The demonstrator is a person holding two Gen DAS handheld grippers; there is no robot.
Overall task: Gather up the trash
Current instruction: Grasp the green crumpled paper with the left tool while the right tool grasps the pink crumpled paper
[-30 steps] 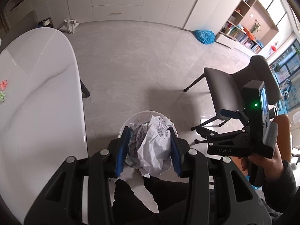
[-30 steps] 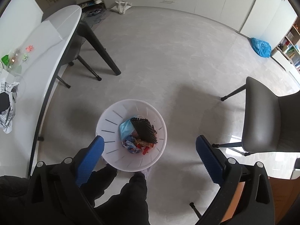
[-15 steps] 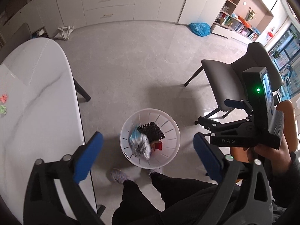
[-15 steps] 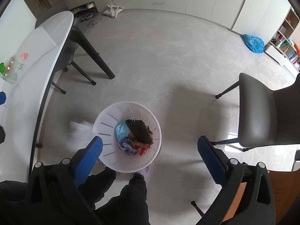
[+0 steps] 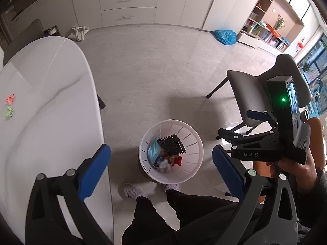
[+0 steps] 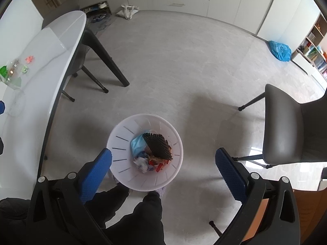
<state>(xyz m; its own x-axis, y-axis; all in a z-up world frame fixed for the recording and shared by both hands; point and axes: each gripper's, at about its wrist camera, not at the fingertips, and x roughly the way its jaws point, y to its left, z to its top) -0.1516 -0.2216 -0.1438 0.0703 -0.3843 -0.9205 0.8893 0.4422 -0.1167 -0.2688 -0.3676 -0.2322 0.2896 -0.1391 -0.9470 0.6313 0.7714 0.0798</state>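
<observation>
Left gripper [image 5: 161, 161]: blue-padded fingers spread wide with nothing between them, held above the bin.
Right gripper [image 6: 163, 163]: fingers likewise spread wide and empty, over the bin; in the left wrist view its body shows at the right, held in a hand [image 5: 294, 163].
Writing: white letters "DAS" on the black body of the right gripper; a green light glows on its upright part beside a small screen.
Bin [image 5: 194, 143]: white, round, slotted wall, standing on the grey floor near the person's shoes, between the table and the chair.
Trash in the bin: a black ridged tray [image 6: 157, 148], a light blue face mask [image 6: 136, 145], a crumpled white paper [image 6: 142, 163], red and mixed scraps.
Table [image 5: 51, 106]: white, marble-look top; a pink paper scrap [image 5: 10, 98] and a green paper scrap [image 5: 9, 112] lie on it, close together.
Chair [image 6: 286, 126]: grey seat, dark legs, right of the bin.
Blue bag [image 5: 224, 36]: on the floor by the shelves; any print on it is too small to read.
</observation>
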